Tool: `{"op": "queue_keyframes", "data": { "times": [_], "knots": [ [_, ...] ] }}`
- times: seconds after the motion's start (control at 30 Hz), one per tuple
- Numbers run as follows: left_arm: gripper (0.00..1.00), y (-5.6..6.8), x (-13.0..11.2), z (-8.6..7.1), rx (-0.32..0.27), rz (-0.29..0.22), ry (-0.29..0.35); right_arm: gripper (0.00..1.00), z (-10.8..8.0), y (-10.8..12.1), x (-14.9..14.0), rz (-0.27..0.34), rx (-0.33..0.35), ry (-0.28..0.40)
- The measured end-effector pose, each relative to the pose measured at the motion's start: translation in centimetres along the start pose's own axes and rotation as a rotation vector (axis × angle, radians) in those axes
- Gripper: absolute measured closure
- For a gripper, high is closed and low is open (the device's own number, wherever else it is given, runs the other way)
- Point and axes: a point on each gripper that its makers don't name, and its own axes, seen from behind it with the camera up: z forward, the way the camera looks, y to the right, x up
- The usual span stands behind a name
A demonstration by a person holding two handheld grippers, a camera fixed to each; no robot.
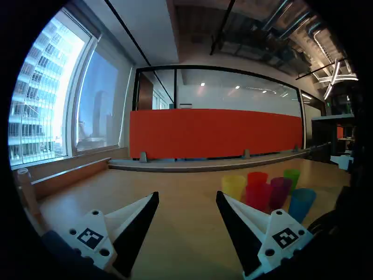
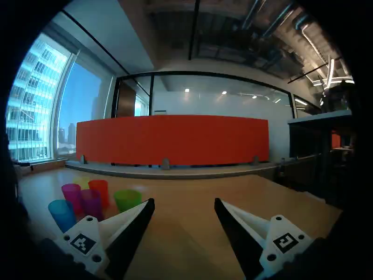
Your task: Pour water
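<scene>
The coloured cups (image 1: 258, 196) stood bunched close together on the pale wooden counter (image 1: 186, 242), and nothing held them. In the left gripper view they sat beyond and to the right of your left gripper (image 1: 187, 193). The yellow cup (image 1: 233, 185) was just behind the right finger's tip, the green cup (image 1: 292, 176) was at the back, and the blue cup (image 1: 301, 203) was nearest the camera. In the right gripper view the same cluster lay to the left of your right gripper (image 2: 184, 200), with the green cup beside the left finger's tip. You held the fingers of both grippers wide apart over bare wood, with nothing between them.

The counter ran back to a long orange screen (image 1: 214, 133) standing along its far edge. A glass wall (image 1: 233, 91) rose behind the screen. A tall window (image 1: 42, 107) on the left showed high-rise buildings, with a low wooden ledge (image 1: 70, 172) beneath it. Exposed pipes (image 1: 279, 23) and strip lights (image 1: 333, 74) ran overhead. In the right gripper view, dark shelving (image 2: 317, 154) stood at the right edge.
</scene>
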Motion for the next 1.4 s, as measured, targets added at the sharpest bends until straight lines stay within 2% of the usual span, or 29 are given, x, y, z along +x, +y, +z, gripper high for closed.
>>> {"op": "queue_keyframes", "data": {
  "times": [0.2,0.4,0.5,0.8,0.97,1.4],
  "knots": [
    [0.09,0.0,0.0,0.0,0.002,-0.001,0.001,0.01,0.3,0.5,0.0,-0.001,-0.012,0.000],
    [0.09,-0.4,-0.2,0.0,0.021,0.006,-0.024,0.01,0.7,0.7,0.0,-0.002,-0.015,-0.012],
    [0.09,-0.5,0.4,0.0,0.032,0.010,-0.030,0.01,0.7,0.7,0.7,-0.005,-0.008,-0.020],
    [0.09,-1.0,4.6,1.0,0.030,-0.021,-0.023,0.01,1.1,0.6,5.0,-0.015,0.030,-0.042],
    [0.09,-1.3,7.6,1.7,0.026,-0.013,-0.018,0.01,1.5,0.1,7.7,-0.036,0.059,-0.055],
    [0.09,-0.6,15.7,3.2,-0.033,0.006,-0.011,0.01,2.1,-1.3,15.3,-0.042,0.141,-0.062]
  ]
}}
